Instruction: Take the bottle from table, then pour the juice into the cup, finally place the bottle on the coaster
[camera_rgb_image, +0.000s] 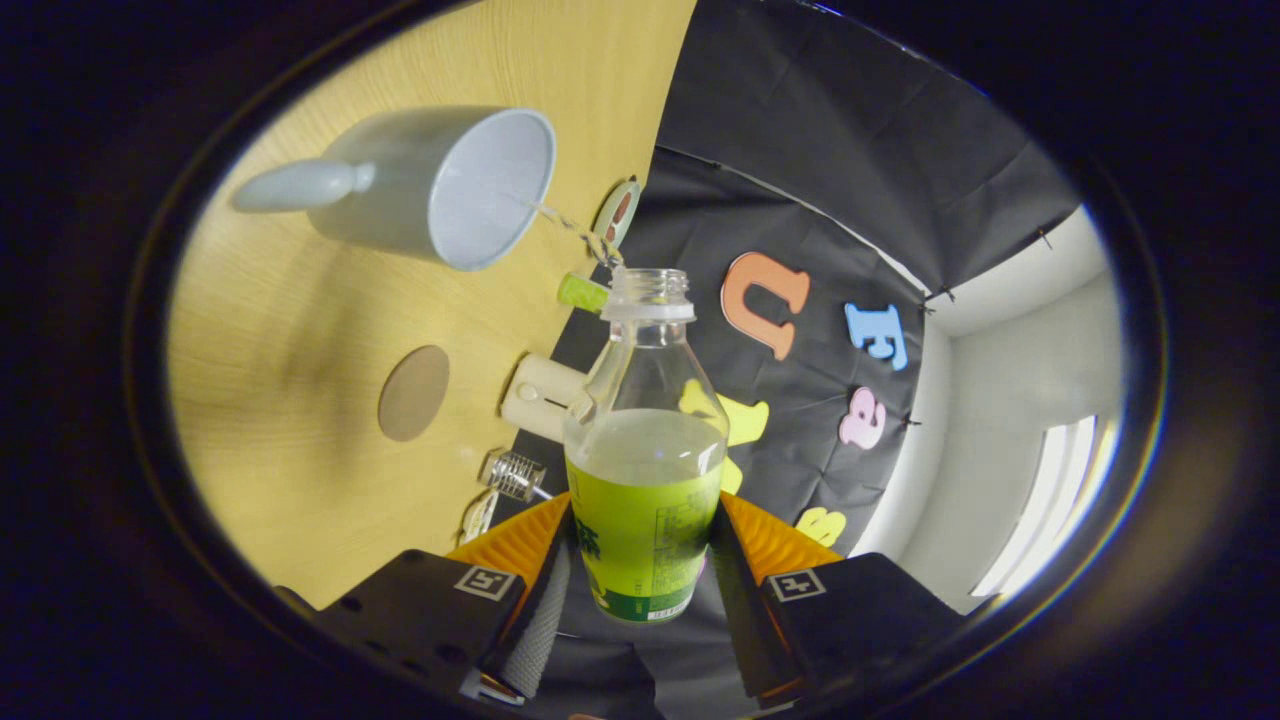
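Tongs (645, 560) pinch a clear plastic bottle (645, 470), half full of juice, a thin stream arcing from its mouth into a round cup (440, 185).

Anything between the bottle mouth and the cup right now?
Gripper view: a thin stream of liquid runs from the bottle mouth into the cup; nothing else in that gap. Gripper fingers clamp the bottle's labelled body.

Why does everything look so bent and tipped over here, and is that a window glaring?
Gripper view: the fisheye lens curves the table edge and walls; the camera is rolled as the gripper, jaws shut on the bottle, pours into the cup. A bright window is blown out; the bottle stays sharp, and soft shadows lie near the coaster.
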